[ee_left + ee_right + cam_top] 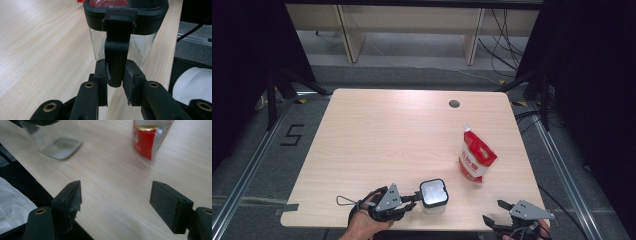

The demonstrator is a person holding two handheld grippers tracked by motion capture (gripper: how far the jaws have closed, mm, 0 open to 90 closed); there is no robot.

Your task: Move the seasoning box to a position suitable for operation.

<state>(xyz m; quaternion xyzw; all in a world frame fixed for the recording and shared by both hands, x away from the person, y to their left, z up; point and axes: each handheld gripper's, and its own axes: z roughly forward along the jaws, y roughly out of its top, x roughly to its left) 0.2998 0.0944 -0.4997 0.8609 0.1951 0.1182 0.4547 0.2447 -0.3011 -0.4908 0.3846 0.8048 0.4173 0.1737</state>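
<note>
Your left gripper (416, 200) sits at the near edge of the pale wooden table (377, 140), and its jaws are closed on the black latch handle (116, 56) of the clear square plastic container with the black lid (433, 194). In the left gripper view the two padded fingers (101, 75) press against either side of that handle, which hangs down from the lid's front edge, so you have a firm pinch on it. The container stands upright on the table, close to the near edge and just right of your left gripper. Its clear wall looks faintly frosted, and the right gripper view shows its square base (61, 148) resting flat on the wood.

Beyond the container and to its right, well apart from it, stands the red and white plastic pouch (476, 159). It is upright with a slight tilt, its white top corner pointing away from you. In the right gripper view the pouch (147, 141) lies ahead and to the right of the container's base, with bare wood between them.

Your right gripper (496, 212) hovers at the table's near edge, to the right of the container and nearer to you than the pouch. Its jaws stand wide apart with nothing between them; the right gripper view shows bare table in the gap. It touches neither the container nor the pouch.

A round dark cable hole (454, 104) sits in the table far beyond the container, near the far edge.
</note>
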